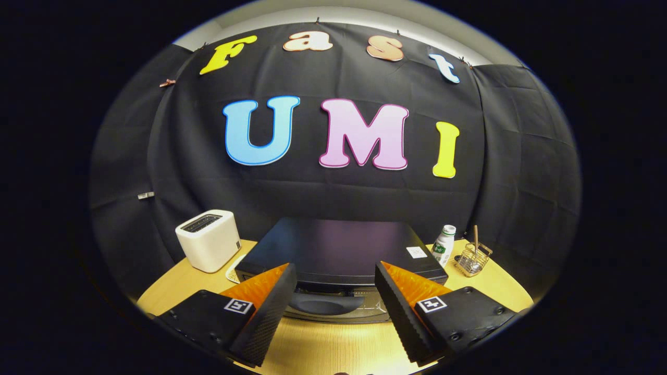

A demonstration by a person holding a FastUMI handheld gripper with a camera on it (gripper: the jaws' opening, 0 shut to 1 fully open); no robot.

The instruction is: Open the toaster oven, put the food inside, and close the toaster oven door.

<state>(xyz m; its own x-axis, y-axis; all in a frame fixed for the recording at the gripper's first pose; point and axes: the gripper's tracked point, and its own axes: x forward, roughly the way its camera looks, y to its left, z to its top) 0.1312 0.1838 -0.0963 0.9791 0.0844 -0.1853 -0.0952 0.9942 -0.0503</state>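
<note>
Two fingers [336,307] of mine stand wide apart, grasping nothing, above the near part of a round wooden counter [333,349]. Just ahead of them, between their tips, sits the black oven [338,250], its door shut and its dark handle [325,303] showing in the gap between my fingers. Left of the oven a white toaster [208,239] stands near the counter's edge, with a pale mat [233,271] partly tucked between the two. Right of the oven a white bottle [444,245] with a green label stands upright, and beside it a small wire basket [473,259] holds a wooden stick. Black cloth [172,166] hangs behind the counter as the booth's wall, with a strip of pale wall [312,13] above it.
</note>
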